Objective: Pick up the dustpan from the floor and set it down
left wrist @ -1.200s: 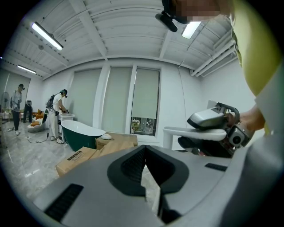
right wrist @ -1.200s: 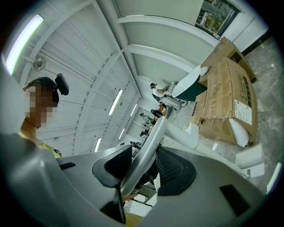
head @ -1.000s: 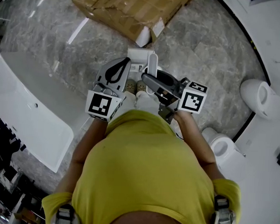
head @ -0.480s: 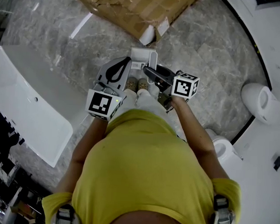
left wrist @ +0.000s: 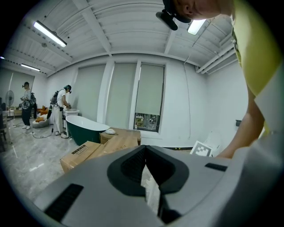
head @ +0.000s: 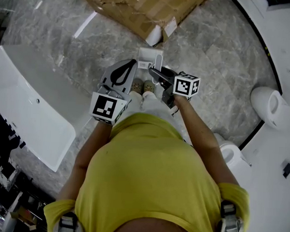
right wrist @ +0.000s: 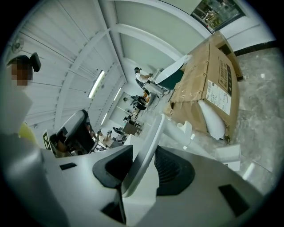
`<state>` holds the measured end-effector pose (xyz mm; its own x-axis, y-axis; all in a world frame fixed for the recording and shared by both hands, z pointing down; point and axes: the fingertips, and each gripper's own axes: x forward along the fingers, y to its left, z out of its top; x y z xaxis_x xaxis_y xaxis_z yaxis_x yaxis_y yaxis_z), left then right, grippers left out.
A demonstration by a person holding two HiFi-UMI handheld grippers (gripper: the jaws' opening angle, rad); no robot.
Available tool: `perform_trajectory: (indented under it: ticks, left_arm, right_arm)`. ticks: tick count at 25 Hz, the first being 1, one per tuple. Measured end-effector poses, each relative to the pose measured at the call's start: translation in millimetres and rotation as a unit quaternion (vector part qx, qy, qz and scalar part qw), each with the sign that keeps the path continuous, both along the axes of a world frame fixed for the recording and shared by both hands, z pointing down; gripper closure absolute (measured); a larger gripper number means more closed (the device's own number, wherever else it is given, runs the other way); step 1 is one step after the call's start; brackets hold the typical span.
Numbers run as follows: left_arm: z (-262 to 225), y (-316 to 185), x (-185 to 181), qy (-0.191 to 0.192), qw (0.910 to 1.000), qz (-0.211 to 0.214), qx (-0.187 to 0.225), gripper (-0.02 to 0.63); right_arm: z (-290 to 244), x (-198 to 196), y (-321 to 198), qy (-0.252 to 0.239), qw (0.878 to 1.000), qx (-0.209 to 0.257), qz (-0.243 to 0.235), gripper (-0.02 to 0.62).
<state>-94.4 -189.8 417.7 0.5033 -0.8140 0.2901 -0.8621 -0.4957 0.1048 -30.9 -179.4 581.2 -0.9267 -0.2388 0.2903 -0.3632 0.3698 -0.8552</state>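
While the person in the yellow shirt bends over the grey stone floor, the right hand-held gripper has hold of the white dustpan. In the right gripper view, the two dark pads sit closed about halfway, one on each side of the dustpan's thin white handle, and they press on it. The handle stands up between them and leans a little.

From the head view, the pan part of the dustpan is low down, just in front of the person's shoes. I cannot tell if it touches the floor. It is near a corner of the big brown cardboard box, but not touching it.

The left hand-held gripper hangs just beside the right one, on the left side of the shoes. In the left gripper view, its two jaws meet at the tips and nothing is held between them.

A long white bathtub lies on the floor at the left. A white toilet stands far off at the right. In the left gripper view, a dark green bathtub and two people can be seen far across the room.
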Motion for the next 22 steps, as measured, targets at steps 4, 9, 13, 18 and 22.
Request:
perform_trajectory:
  ticks: [4, 9, 13, 18, 22]
  left_arm:
    - [4.3, -0.6, 0.7, -0.001, 1.0000, 0.005, -0.003, 0.604]
    - [2.5, 1.5, 4.0, -0.002, 0.9999, 0.011, -0.006, 0.604]
    - [-4.3, -0.4, 8.0, 0.007, 0.9999, 0.012, 0.009, 0.604]
    - [-11.9, -0.1, 12.2, 0.013, 0.9996, 0.017, 0.019, 0.604]
    - [-32.1, -5.3, 17.7, 0.018, 0.9985, 0.021, 0.048, 0.604]
  right_arm:
    - [10.5, 1.6, 3.9, 0.015, 1.000, -0.001, -0.016, 0.436]
    - [11.9, 9.9, 6.7, 0.067, 0.998, -0.001, -0.012, 0.371]
    - [3.7, 28.3, 0.5, 0.097, 0.994, -0.019, 0.042, 0.296]
    - [-25.2, 52.3, -7.9, 0.155, 0.983, 0.041, 0.085, 0.318]
    - [-79.8, 67.9, -26.9, 0.187, 0.961, 0.152, 0.136, 0.511]
